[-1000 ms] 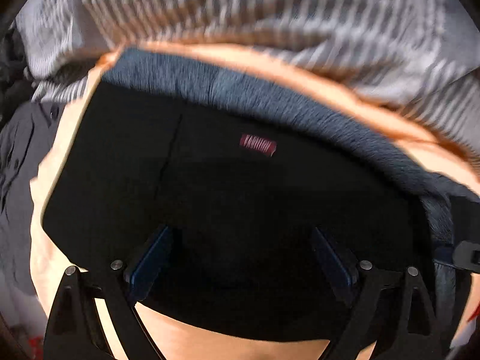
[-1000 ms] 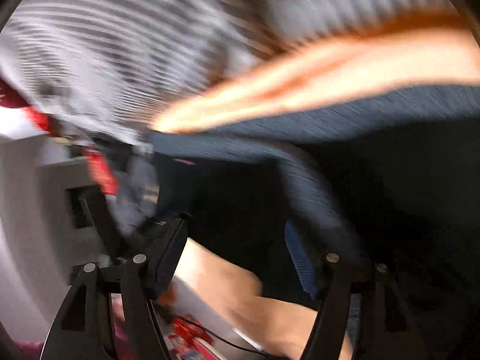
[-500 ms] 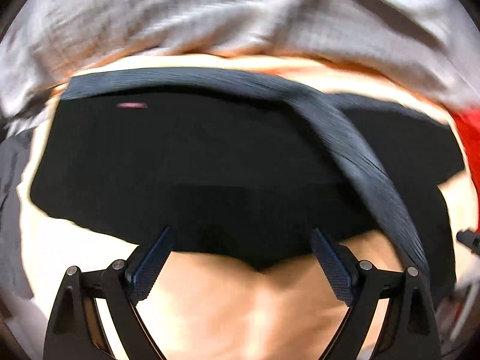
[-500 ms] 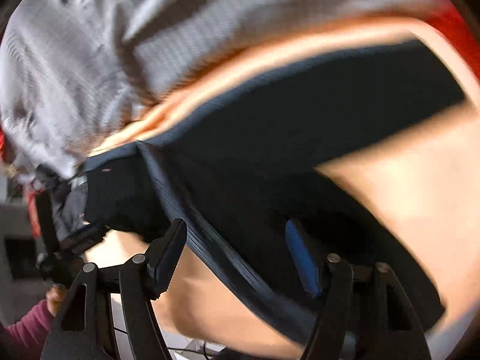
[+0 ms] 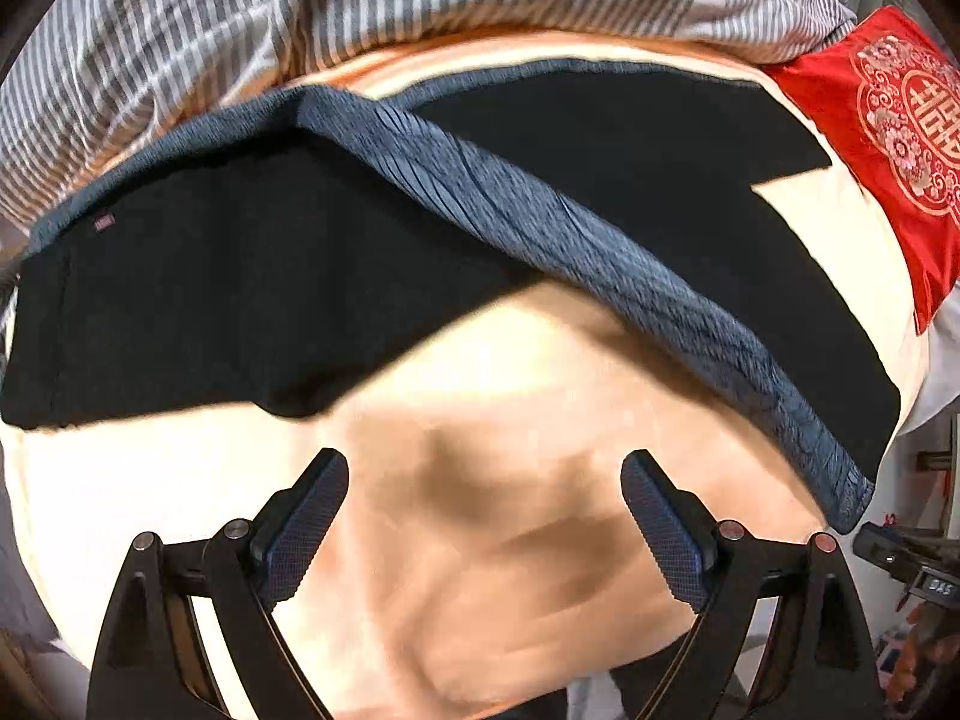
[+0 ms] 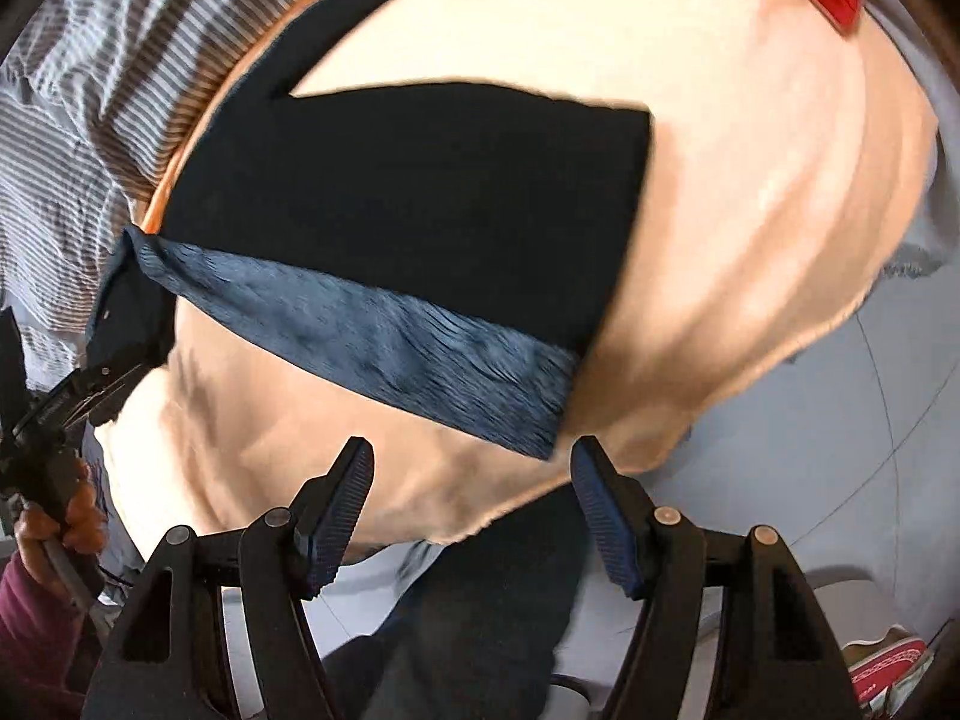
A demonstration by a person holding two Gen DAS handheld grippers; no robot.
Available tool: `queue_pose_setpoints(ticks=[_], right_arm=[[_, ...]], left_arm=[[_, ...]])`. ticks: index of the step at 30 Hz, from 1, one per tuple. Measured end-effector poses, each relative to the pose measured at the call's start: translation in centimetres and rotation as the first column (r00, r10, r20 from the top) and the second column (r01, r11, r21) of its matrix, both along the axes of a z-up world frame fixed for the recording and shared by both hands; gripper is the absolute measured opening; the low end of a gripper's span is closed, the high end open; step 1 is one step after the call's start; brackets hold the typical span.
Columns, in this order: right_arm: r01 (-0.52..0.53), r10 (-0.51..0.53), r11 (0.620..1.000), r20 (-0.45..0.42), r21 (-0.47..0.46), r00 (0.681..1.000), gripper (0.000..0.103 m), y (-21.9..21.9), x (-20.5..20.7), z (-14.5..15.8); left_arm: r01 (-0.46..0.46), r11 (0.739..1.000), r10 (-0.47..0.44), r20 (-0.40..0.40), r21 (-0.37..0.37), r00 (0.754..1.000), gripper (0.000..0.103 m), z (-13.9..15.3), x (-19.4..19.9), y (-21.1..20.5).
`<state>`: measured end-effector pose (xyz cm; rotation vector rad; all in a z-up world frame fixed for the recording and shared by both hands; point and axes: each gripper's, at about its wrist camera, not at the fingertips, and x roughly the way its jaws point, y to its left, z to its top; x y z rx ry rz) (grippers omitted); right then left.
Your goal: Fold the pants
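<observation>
The black pants (image 5: 372, 276) lie flat on a peach bed sheet (image 5: 492, 540), not on a bench. One part is turned over, so the blue fuzzy inside (image 5: 600, 252) shows as a long band across the black cloth. In the right view the same blue band (image 6: 384, 348) runs along the near edge of the pants (image 6: 408, 204), close to the edge of the bed. A small red tag (image 5: 105, 222) sits near the far left corner of the pants. I think the pants are spread out like this so they can be folded neatly, and the fold looks only part done, because the blue side is out and the legs are long and open.

The left tongs (image 5: 485, 531) are spread wide and hold nothing. They hang over bare sheet, near the pants but not touching them. The right tongs (image 6: 471, 510) are spread wide too and are empty. They sit just beside the blue corner, maybe ready to pick it up.

Past the pants lies a striped gray blanket (image 5: 300, 6), bunched up out of the way. A red pillow (image 5: 888, 138) with a gold pattern rests at the right side of the bed
</observation>
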<state>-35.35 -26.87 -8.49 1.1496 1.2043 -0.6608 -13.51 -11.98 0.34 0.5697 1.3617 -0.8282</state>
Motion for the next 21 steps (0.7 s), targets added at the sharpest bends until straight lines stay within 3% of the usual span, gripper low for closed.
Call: queue_pose_setpoints(ticks=[4,7,9,12,13,14,21], right_arm=[[0.01,-0.01,1.0,0.027,-0.004,1.0,0.072,-0.2,-0.8,-1.3],[0.014,-0.017,0.999,0.102,0.029,0.995,0.071,-1.1,-1.2,-1.9],[0.005,-0.016,0.998,0.176,0.063,0.984,0.059,-1.5,-1.0,-2.2],[-0.032,0.004,0.993,0.239,0.113,0.971,0.025,-1.8,0.1,-2.1],[-0.052,0.019,0.99,0.238,0.134,0.971,0.008,-2.0,0.5,-2.1],[-0.059,0.023,0.987,0.236,0.148,0.971,0.003,-2.0,1.1,-2.3],[-0.057,-0.015,0.982,0.376,0.178,0.926,0.003,-7.0,2.7,3.0]], left_arm=[[-0.001,1.0,0.001,-0.02,0.021,1.0,0.093,-1.0,-1.4,-0.6],[0.007,1.0,-0.007,-0.014,0.025,1.0,0.093,-1.3,-2.5,-1.6],[0.012,0.999,-0.011,-0.019,0.036,1.0,0.093,-1.5,-2.9,-2.2],[0.015,0.998,-0.013,-0.029,0.055,0.999,0.093,-2.1,-3.2,-3.1],[0.011,0.998,-0.009,-0.034,0.06,0.999,0.093,-2.2,-3.2,-3.4],[0.006,0.998,-0.003,-0.039,0.065,0.999,0.093,-2.3,-3.3,-3.7],[-0.021,0.995,0.026,-0.053,0.093,0.998,0.093,-2.6,-3.6,-6.0]])
